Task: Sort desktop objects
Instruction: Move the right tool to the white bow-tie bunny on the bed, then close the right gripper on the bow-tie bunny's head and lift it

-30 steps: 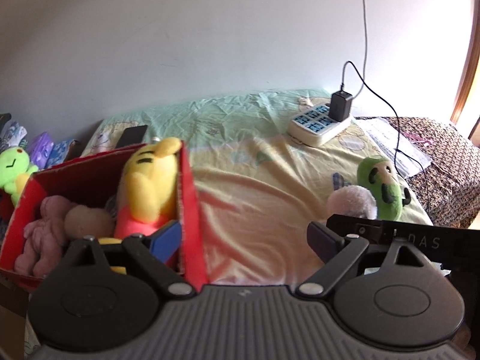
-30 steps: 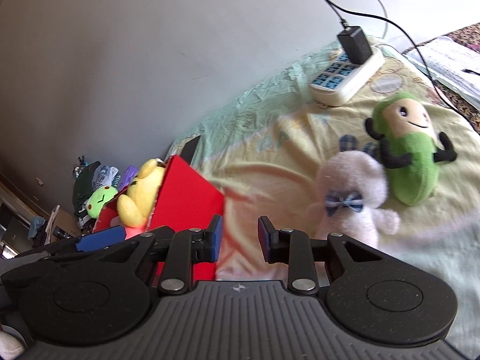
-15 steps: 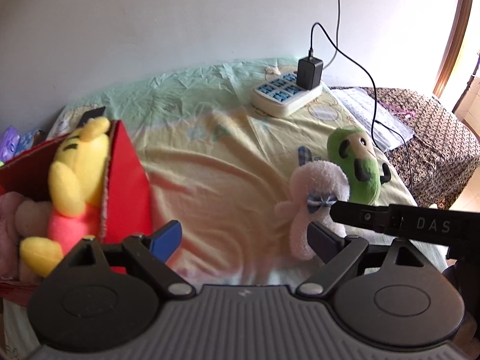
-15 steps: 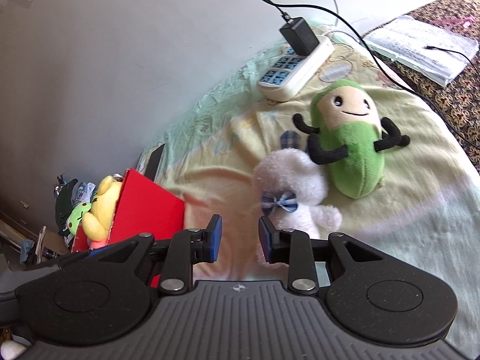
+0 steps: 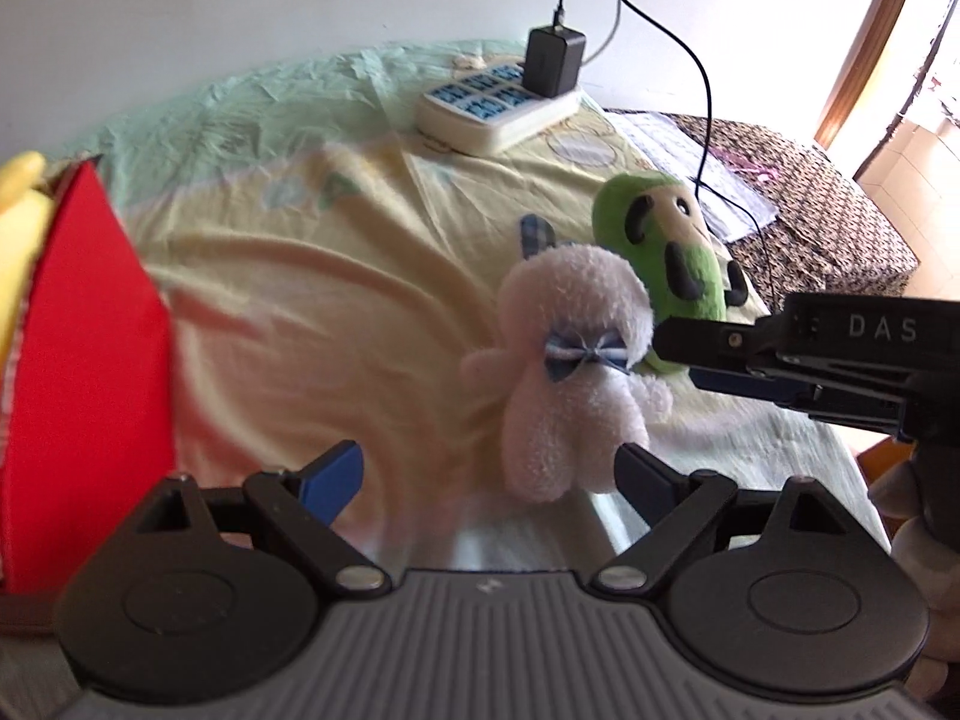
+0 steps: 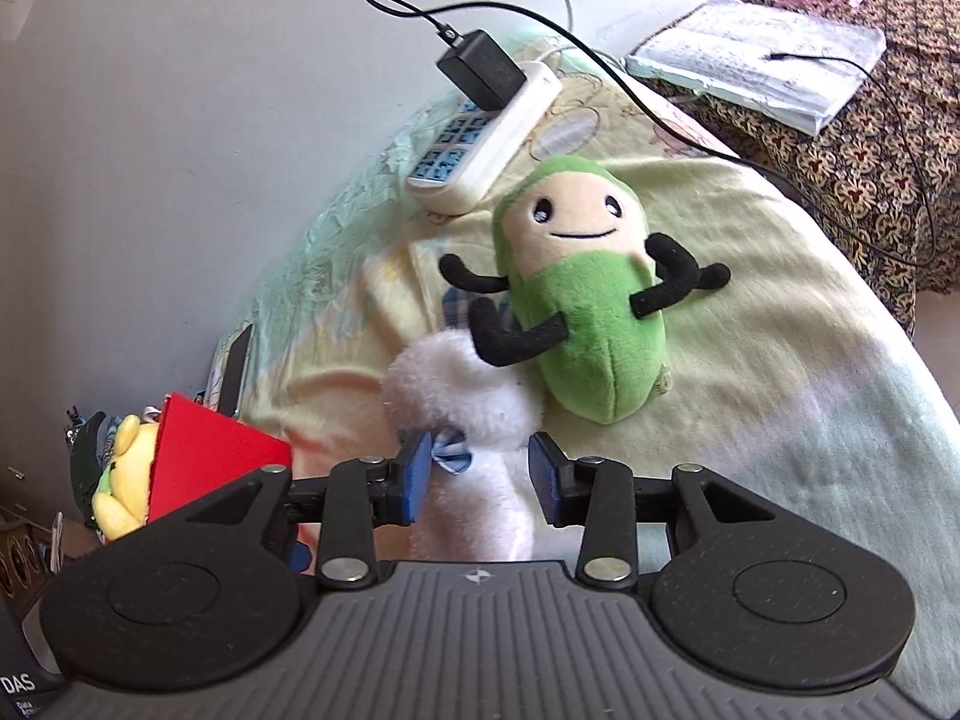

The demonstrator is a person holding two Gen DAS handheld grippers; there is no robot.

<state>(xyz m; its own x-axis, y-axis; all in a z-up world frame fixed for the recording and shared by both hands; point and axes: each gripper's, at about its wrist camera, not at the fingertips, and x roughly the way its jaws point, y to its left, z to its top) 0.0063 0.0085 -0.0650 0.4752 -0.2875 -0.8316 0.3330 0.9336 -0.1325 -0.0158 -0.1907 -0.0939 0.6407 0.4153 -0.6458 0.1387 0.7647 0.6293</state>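
A white power strip [image 5: 498, 105] lies at twelve o'clock on the yellow sheet [image 5: 336, 312]. A black charger [image 5: 555, 60] is plugged in. A flowery cloth [image 6: 840, 138] holds papers [image 6: 762, 54] at two o'clock.

A bed under a wrinkled pale yellow-green sheet [image 6: 750, 324] carried a white plush [image 5: 570, 360] beside a green plush [image 6: 588, 312], a white power strip [image 6: 486, 144] near the wall, and a red box [image 5: 84, 372] at its left edge
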